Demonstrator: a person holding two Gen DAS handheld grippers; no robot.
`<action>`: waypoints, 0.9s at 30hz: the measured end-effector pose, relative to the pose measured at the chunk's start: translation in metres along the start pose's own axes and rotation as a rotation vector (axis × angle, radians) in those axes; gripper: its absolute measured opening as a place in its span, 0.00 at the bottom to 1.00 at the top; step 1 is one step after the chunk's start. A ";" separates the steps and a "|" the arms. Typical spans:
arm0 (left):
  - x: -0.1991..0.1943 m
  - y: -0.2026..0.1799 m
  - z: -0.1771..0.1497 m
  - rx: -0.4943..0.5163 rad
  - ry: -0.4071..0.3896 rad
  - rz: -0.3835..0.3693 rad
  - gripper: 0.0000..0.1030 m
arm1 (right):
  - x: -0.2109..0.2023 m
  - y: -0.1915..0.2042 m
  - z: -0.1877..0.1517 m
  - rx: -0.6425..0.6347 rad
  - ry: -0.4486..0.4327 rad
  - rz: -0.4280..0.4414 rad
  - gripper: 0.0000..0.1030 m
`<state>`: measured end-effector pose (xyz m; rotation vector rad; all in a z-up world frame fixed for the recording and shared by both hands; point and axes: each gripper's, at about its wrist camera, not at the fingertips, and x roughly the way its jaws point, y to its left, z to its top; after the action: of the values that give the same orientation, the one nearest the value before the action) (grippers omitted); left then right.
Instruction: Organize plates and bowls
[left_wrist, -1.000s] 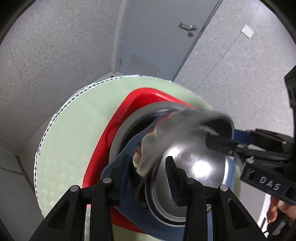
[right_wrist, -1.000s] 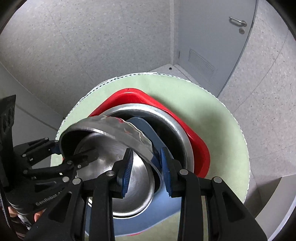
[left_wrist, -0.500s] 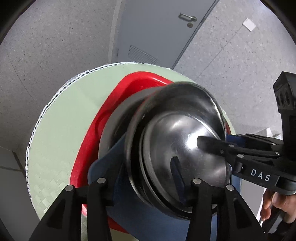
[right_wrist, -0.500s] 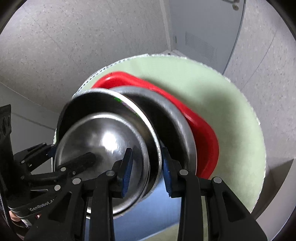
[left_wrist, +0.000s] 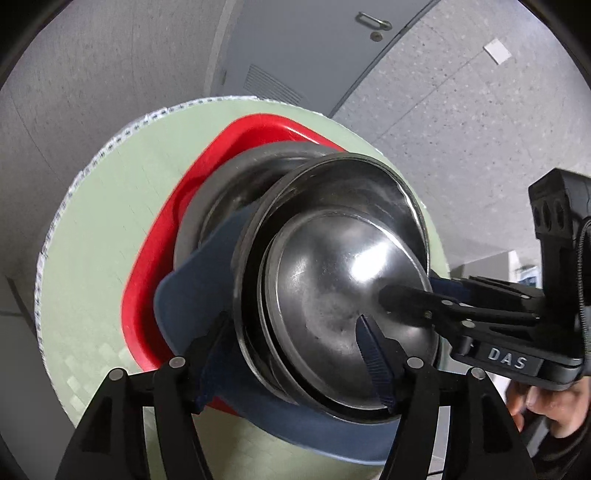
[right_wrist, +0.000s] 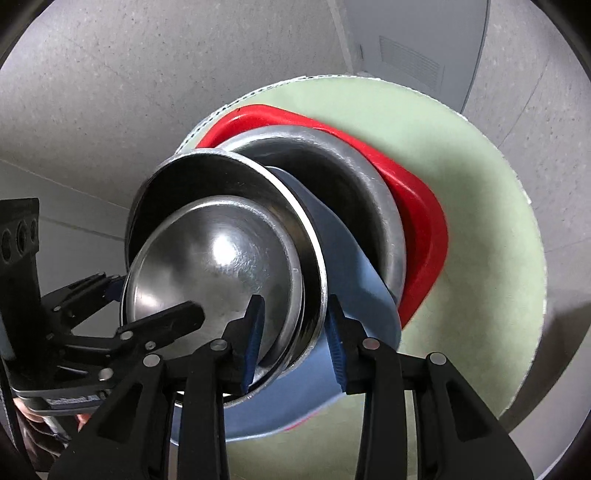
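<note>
A stack of two nested steel bowls (left_wrist: 332, 280) is held tilted above a blue plate (left_wrist: 199, 295), a wide steel dish (left_wrist: 221, 206) and a red tray (left_wrist: 229, 155). My left gripper (left_wrist: 291, 354) straddles the bowls' near rim, fingers on either side. My right gripper (right_wrist: 293, 339) is shut on the opposite rim of the same steel bowls (right_wrist: 221, 258). The blue plate (right_wrist: 347, 280), steel dish (right_wrist: 354, 192) and red tray (right_wrist: 417, 206) show behind. Each gripper shows in the other's view.
Everything sits on a round pale-green table (left_wrist: 110, 236), which also shows in the right wrist view (right_wrist: 480, 206). Grey speckled floor and a grey door (left_wrist: 314, 48) lie beyond the table's edge.
The steel bowls have tipped from lying over the stack to nearly upright and risen. My left jaws have spread wider around the rim. Both cameras have drawn closer to the bowls.
</note>
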<state>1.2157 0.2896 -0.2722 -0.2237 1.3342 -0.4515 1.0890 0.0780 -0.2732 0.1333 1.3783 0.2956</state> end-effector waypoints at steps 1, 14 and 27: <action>-0.001 0.001 0.001 0.002 -0.012 0.007 0.60 | 0.000 0.000 0.001 0.004 -0.001 0.001 0.33; -0.062 -0.002 -0.038 0.021 -0.206 0.084 0.74 | -0.036 0.011 -0.027 -0.028 -0.203 -0.026 0.59; -0.147 -0.099 -0.215 -0.064 -0.640 0.346 0.96 | -0.142 0.003 -0.159 -0.176 -0.519 -0.006 0.86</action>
<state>0.9645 0.2864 -0.1517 -0.1653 0.7348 -0.0292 0.9104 0.0279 -0.1685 0.0537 0.8349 0.3470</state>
